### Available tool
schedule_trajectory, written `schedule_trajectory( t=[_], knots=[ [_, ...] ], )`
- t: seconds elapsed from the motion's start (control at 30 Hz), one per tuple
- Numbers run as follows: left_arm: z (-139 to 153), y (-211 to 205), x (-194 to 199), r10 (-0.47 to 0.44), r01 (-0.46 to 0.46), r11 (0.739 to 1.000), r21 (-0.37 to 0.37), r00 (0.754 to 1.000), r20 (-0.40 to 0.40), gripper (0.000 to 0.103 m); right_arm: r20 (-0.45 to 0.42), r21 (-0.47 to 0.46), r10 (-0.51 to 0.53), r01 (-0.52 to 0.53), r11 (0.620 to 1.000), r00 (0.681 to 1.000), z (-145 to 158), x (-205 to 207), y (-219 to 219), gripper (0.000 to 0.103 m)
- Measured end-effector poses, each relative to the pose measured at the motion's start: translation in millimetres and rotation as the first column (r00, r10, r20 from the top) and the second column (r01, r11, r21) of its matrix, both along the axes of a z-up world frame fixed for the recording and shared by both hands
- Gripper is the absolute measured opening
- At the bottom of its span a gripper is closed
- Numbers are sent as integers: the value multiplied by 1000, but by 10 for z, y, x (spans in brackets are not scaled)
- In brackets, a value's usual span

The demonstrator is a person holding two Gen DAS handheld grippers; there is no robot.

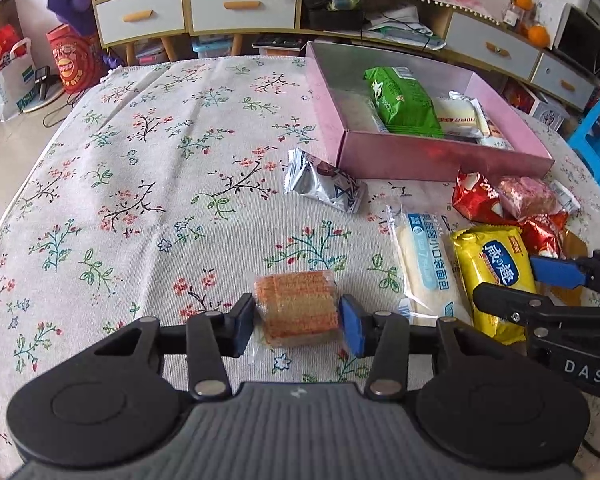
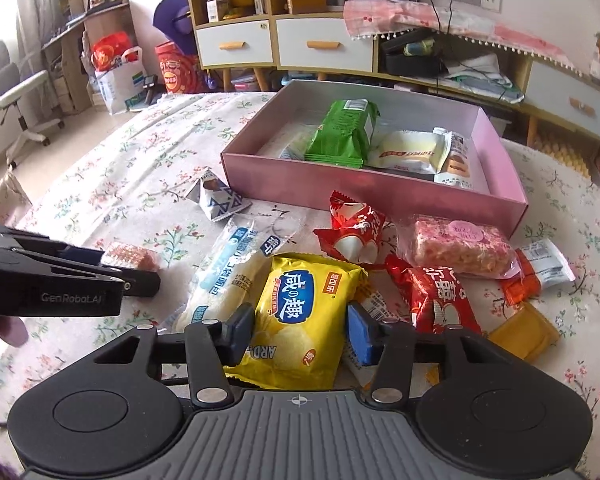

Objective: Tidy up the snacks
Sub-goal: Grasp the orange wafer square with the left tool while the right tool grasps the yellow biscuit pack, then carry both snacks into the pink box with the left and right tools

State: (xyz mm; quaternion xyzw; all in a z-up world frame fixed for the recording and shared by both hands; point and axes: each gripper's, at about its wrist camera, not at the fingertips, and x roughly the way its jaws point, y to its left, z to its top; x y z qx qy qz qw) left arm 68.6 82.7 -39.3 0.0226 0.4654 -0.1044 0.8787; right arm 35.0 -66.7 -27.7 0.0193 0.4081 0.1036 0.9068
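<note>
My left gripper (image 1: 298,322) is shut on an orange wafer snack (image 1: 298,308) in clear wrap, low over the floral tablecloth. My right gripper (image 2: 298,334) is shut on a yellow cracker pack (image 2: 304,320); it also shows in the left wrist view (image 1: 490,276). A pink box (image 2: 380,196) stands behind, holding a green pack (image 2: 342,132) and white wrapped cakes (image 2: 406,154). Loose on the cloth lie a long white bread pack (image 2: 224,276), a silver-blue pack (image 2: 218,198), red candy packs (image 2: 356,232) and a pink rice bar (image 2: 462,248).
An orange pack (image 2: 522,334) lies to the right of my right gripper. The left gripper shows in the right wrist view (image 2: 136,268) at the left. Cabinets (image 2: 284,44) and bags (image 2: 118,76) stand beyond the table's far edge.
</note>
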Motion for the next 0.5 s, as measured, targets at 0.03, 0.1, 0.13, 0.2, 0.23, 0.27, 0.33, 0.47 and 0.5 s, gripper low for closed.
schedule_trajectory(
  t=[0.03,0.1,0.13,0.2,0.23,0.27,0.33,0.47,0.5],
  knots=[
    [4,12,8,4,-4,1000,-10,1000,-4,41,-1,12,-3,3,1000,1000,12,6,-18,48],
    [8,34,17,11,-11,1000,-26,1000,-11,40,-3,45,-14,14,999,1000,47,19,-68,48],
    [12,46,22,14,-14,999,-33,1000,-13,40,-8,65,-21,22,998,1000,61,30,-99,48],
    [26,69,28,20,-21,999,-49,1000,-16,40,-24,115,-38,41,992,999,94,52,-164,48],
    [36,79,34,24,-24,998,-57,1000,-15,40,-31,135,-45,49,990,999,106,62,-191,48],
    [49,87,38,27,-28,998,-63,1000,-14,40,-39,158,-52,58,986,998,120,73,-223,48],
    [73,100,44,32,-33,997,-76,999,-11,40,-55,193,-64,73,978,996,141,83,-273,48],
    [114,98,63,29,-30,994,-106,1000,-13,40,-104,297,-71,99,950,992,185,106,-382,48],
    [124,90,69,26,-27,993,-114,1000,-13,40,-117,328,-70,105,939,991,198,110,-408,48]
  ],
)
